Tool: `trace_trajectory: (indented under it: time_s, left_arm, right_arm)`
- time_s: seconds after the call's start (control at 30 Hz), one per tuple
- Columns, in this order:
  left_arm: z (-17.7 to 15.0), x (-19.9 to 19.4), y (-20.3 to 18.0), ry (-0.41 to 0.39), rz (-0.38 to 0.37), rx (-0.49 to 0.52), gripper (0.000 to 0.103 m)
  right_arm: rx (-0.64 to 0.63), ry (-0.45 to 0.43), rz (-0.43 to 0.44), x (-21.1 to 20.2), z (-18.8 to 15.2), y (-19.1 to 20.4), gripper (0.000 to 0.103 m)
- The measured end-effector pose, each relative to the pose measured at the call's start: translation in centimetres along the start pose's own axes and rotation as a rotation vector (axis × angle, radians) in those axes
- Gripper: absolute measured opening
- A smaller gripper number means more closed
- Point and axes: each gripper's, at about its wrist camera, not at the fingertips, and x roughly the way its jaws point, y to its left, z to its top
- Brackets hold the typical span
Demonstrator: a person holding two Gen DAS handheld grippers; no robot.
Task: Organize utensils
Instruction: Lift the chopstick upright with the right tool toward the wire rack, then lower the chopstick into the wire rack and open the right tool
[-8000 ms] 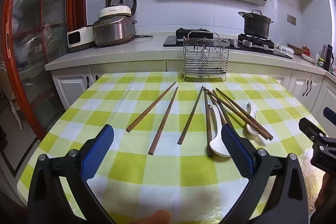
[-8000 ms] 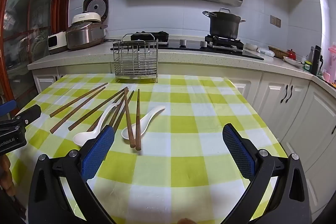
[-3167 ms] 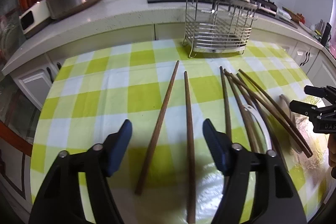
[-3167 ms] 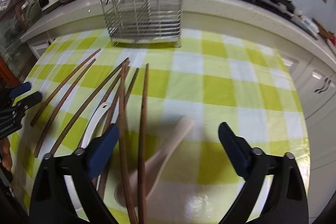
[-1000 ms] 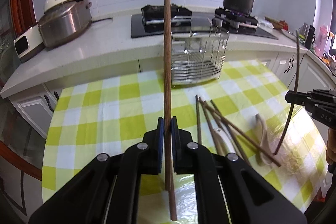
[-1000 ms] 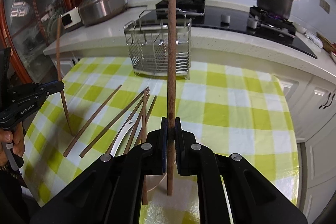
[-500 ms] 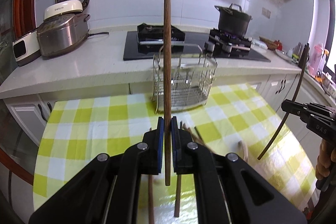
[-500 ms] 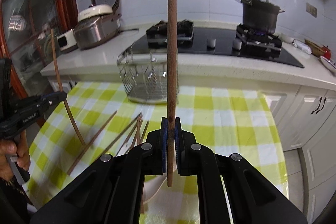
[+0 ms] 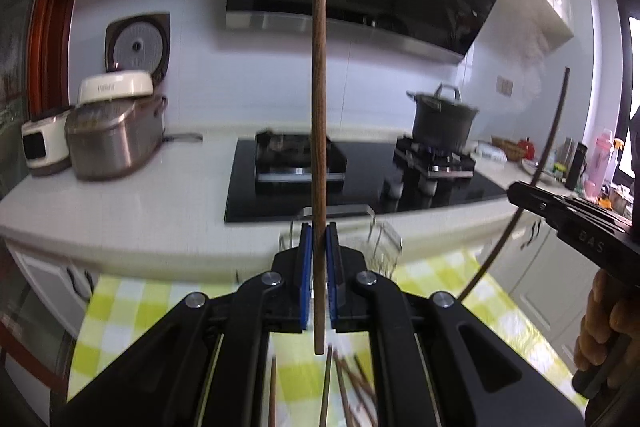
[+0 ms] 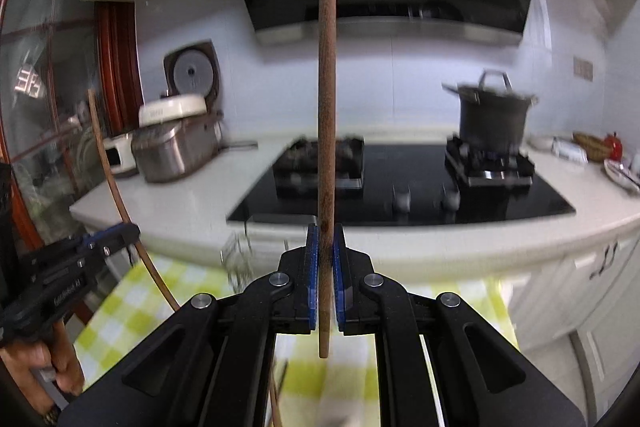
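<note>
Where the left wrist view looks over the wire rack (image 9: 382,239), the left gripper (image 9: 319,259) stands clamped on a dark chopstick (image 9: 319,107), upright, its top above the rack and its lower end free over the checked tablecloth (image 9: 120,311); more loose chopsticks (image 9: 348,383) lie nearer than the rack; the right gripper (image 9: 516,191) shows right of the rack. In the right wrist view, the right gripper (image 10: 326,259) is clamped on a pale chopstick (image 10: 326,115), upright, right of the blurred rack (image 10: 238,255); left gripper (image 10: 134,233) left of it.
</note>
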Motion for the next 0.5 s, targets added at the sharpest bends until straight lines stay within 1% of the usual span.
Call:
trace_trajectory:
  time_s: [0.13, 0.2, 0.27, 0.33, 0.4, 0.5]
  left_arm:
    - [2.7, 1.1, -0.1, -0.06, 0.004, -0.01, 0.007]
    - [3.9, 1.9, 0.0, -0.085, 0.002, -0.026, 0.007]
    - [4.7, 3.0, 0.1, -0.101, 0.008, -0.039, 0.007]
    - [5.1, 4.2, 0.3, -0.104, 0.009, -0.054, 0.007]
    - [5.2, 5.8, 0.6, -0.099, 0.017, -0.065, 0.007]
    - [4.5, 8.4, 1.1, -0.066, 0.025, -0.084, 0.007]
  right_arm:
    - [0.004, -0.061, 0.0, 1.8, 2.8, 0.4, 0.009]
    - [0.011, -0.074, 0.001, 2.8, 3.6, 0.4, 0.009]
    - [0.015, -0.087, 0.021, 4.4, 4.1, 0.6, 0.009]
    - [0.006, -0.092, 0.014, 5.8, 4.2, 1.0, 0.009]
    - [0.009, -0.093, 0.03, 7.2, 3.9, 1.1, 0.009]
    - [0.009, -0.068, 0.036, 9.4, 3.0, 1.0, 0.009]
